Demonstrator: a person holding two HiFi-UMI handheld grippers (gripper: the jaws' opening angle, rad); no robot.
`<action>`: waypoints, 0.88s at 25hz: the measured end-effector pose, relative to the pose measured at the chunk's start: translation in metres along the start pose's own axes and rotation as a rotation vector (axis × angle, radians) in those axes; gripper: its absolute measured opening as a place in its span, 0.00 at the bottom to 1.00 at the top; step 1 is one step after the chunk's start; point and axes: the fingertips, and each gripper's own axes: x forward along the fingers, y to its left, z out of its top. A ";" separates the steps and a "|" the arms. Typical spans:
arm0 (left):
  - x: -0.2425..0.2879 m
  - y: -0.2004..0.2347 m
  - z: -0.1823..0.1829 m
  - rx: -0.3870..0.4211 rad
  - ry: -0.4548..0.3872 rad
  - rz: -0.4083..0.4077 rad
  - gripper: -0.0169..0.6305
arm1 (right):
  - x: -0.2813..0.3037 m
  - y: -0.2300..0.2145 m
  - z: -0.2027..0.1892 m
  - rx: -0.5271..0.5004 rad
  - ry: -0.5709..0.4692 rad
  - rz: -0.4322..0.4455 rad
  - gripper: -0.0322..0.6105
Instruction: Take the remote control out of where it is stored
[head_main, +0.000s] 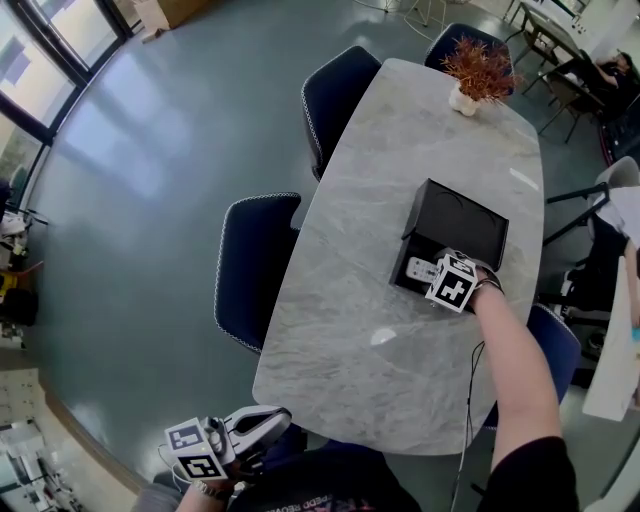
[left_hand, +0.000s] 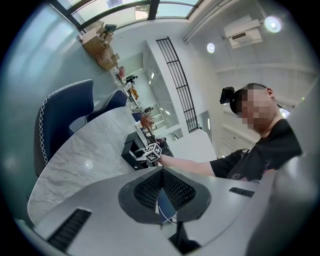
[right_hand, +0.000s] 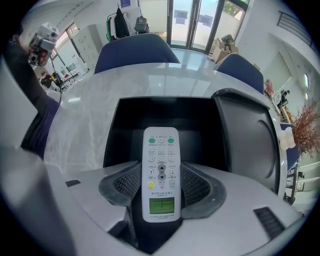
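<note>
Right gripper (right_hand: 161, 177): spread wide astride remote control (right_hand: 161, 162) in black box (right_hand: 116, 131), not yet pinching; off-centre closing could skid it against box wall, spoiling grip

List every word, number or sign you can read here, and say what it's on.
Nothing reads clearly.
Remote control button labels: too small to read.
Remote's green display: nothing legible.
Shirt print: blurred, unreadable.
Marker cubes: black-and-white patterns only, no text.
</note>
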 end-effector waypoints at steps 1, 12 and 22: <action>0.001 0.000 0.000 0.000 0.001 -0.003 0.04 | 0.000 0.000 0.000 0.002 -0.003 0.000 0.42; -0.004 -0.005 -0.007 0.001 -0.014 0.005 0.04 | -0.004 -0.004 -0.002 0.101 -0.041 -0.024 0.42; 0.005 -0.016 -0.013 0.025 -0.012 -0.006 0.04 | -0.042 -0.014 -0.002 0.264 -0.198 -0.095 0.42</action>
